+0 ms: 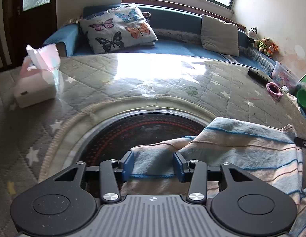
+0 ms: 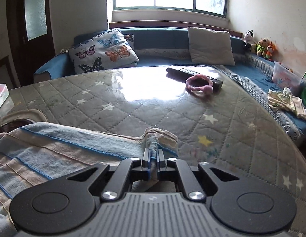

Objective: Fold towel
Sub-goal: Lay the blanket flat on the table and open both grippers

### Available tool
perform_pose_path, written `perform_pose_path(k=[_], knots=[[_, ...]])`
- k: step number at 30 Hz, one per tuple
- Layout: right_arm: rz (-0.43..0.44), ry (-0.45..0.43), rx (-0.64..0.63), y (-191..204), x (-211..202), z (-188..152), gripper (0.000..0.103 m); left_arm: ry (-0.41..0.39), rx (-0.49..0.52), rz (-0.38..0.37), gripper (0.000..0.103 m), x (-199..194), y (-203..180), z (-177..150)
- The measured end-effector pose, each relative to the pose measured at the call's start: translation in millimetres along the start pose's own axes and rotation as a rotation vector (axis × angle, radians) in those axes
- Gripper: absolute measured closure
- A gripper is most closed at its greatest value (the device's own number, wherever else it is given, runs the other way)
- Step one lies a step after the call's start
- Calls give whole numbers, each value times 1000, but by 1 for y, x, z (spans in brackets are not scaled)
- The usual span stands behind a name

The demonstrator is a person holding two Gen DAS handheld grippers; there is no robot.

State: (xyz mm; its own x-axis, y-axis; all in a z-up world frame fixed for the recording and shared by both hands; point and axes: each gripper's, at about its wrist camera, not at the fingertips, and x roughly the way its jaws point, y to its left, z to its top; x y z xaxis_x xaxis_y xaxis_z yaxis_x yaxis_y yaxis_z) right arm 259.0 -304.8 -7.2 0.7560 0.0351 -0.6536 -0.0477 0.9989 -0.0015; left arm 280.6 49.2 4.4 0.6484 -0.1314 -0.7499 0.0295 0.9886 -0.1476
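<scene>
1. Towel, striped in blue and pale pink, lies on a table with a quilted grey star-print cover; its left part overlaps a round dark inset in the tabletop.
2. Tissue box, white, stands at the table's far left with a tissue sticking up.
3. Left gripper: jaws open, the blue fingers set apart on either side of a raised fold at the towel's left end. No squeeze on the cloth is visible.
4. Right gripper: jaws closed on the towel's right far corner, with a tuft of cloth bunched up between and beyond the fingers.
5. Pink hair band lies on the far right part of the table, resting against a black remote control.
6. Behind the table, a blue sofa holds a butterfly cushion at left and a plain grey cushion at right.
7. Soft toys sit in the far right corner; crumpled pale cloths lie on the sofa at right.
</scene>
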Motion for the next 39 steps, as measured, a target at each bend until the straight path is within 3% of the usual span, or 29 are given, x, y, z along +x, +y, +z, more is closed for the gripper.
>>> perform_pose_path(k=[3,9,13,18,23,25,27,30,34,37,38,39], knots=[[4,-3,-7,3,1,1,98,-27,1,-3,95,-3,-1,0],[20,-16,-13,7,3,5,98,-200,12,18,96,-50,3,-2],[22,-13,-26,13,7,6,98,-269,159,-48,96,-82,-11,-22],[19,-1,-24,15,10,5,98,-170,337,-217,92,-94,-45,-65],[17,7,-22,17,12,4,98,-53,440,-304,90,-91,-68,-96],[18,8,-20,17,12,5,98,-70,440,-315,84,-98,-67,-95],[19,8,-18,17,12,5,98,-104,416,-313,66,-107,-63,-88],[21,10,-11,15,13,4,98,-138,359,-273,59,-111,-55,-73],[20,9,-2,15,14,2,98,-100,273,-259,51,-90,-57,-58],[23,6,3,15,14,3,98,-50,201,-285,53,-69,-59,-50],[23,6,4,15,14,3,98,-38,187,-297,60,-64,-59,-49],[24,6,4,15,14,3,98,-30,178,-304,85,-60,-59,-49]])
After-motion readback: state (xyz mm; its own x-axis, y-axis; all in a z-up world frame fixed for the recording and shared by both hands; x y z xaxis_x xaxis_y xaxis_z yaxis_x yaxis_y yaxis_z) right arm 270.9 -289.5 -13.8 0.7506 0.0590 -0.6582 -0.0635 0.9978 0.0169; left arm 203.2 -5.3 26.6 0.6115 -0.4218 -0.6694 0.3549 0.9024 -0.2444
